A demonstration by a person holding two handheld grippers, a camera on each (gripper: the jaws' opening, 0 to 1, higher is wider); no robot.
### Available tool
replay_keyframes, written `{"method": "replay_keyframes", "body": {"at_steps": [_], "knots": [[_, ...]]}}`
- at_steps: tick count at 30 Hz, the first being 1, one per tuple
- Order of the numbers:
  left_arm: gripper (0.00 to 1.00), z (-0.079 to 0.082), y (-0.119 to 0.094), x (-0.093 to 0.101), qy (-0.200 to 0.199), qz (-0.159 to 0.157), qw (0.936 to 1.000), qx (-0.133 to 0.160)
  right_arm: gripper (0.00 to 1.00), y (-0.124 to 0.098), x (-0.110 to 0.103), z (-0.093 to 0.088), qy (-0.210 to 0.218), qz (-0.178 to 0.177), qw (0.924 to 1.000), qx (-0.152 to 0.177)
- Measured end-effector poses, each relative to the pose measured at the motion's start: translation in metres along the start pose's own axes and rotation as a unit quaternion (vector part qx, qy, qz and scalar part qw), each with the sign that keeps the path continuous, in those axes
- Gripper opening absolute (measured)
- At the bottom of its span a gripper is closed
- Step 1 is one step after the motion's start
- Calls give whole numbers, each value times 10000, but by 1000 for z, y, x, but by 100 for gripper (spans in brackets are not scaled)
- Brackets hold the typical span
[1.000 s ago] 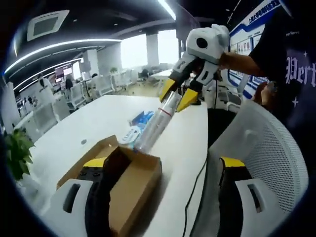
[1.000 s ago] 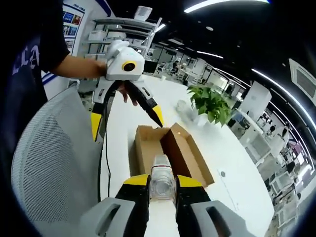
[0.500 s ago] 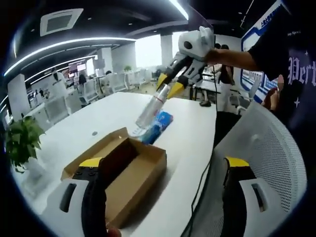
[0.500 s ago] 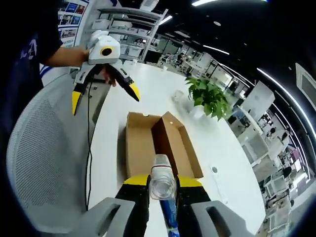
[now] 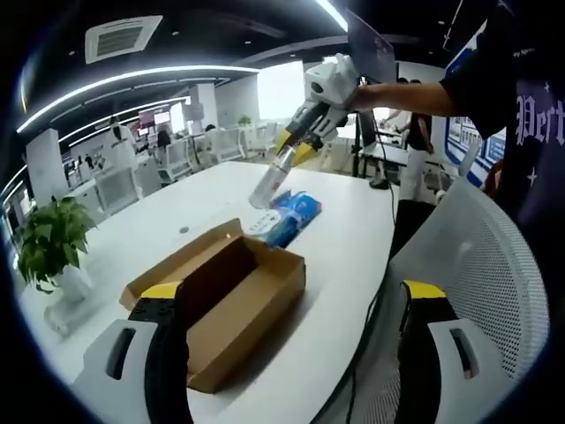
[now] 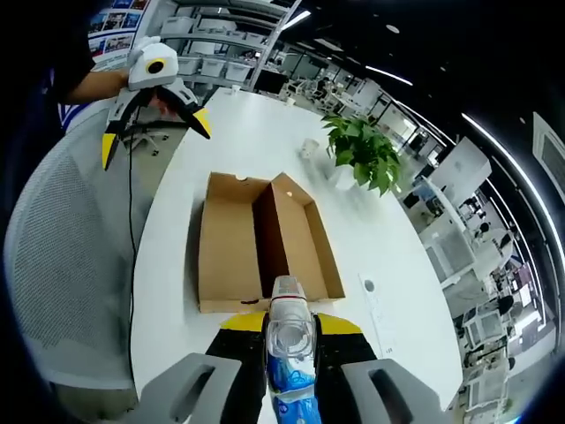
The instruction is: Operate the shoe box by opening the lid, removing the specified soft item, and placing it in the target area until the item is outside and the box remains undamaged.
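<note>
blue pack (image 6: 296, 393): mostly hidden behind bottle (image 6: 290, 336) | print on pack (image 5: 290, 215): unreadable

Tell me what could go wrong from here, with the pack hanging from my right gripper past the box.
The right gripper pinches only the clear end of the pack, and its blue end looks to touch the table, so it may slip or drag if you move sideways. The open shoe box lies close by; swinging back could knock its upright flap. The left gripper hangs open over the table edge near a black cable, which might snag.
</note>
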State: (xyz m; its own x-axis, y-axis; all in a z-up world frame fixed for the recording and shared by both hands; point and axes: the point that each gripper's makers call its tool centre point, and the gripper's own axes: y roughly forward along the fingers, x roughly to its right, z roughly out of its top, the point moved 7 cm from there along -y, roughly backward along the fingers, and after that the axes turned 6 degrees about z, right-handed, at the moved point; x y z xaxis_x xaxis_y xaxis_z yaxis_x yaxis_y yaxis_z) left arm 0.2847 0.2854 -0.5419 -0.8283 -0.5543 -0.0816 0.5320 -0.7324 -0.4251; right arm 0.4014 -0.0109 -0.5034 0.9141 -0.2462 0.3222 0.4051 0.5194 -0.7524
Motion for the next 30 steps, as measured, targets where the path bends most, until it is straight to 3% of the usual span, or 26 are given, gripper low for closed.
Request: {"method": "replay_keyframes", "body": {"at_steps": [6,20,30], "knots": [[99,-10,-6,3,-99,126,9999,17,14,5,15,-12,-42,-61,9998,-206],[99,-30,-27,5,-254,628,9976,167,14,21,28,-31,-109,16,9983,-564],[99,-43,-32,14,-236,953,9951,77,15,36,48,-43,-241,51,9960,-855]]}}
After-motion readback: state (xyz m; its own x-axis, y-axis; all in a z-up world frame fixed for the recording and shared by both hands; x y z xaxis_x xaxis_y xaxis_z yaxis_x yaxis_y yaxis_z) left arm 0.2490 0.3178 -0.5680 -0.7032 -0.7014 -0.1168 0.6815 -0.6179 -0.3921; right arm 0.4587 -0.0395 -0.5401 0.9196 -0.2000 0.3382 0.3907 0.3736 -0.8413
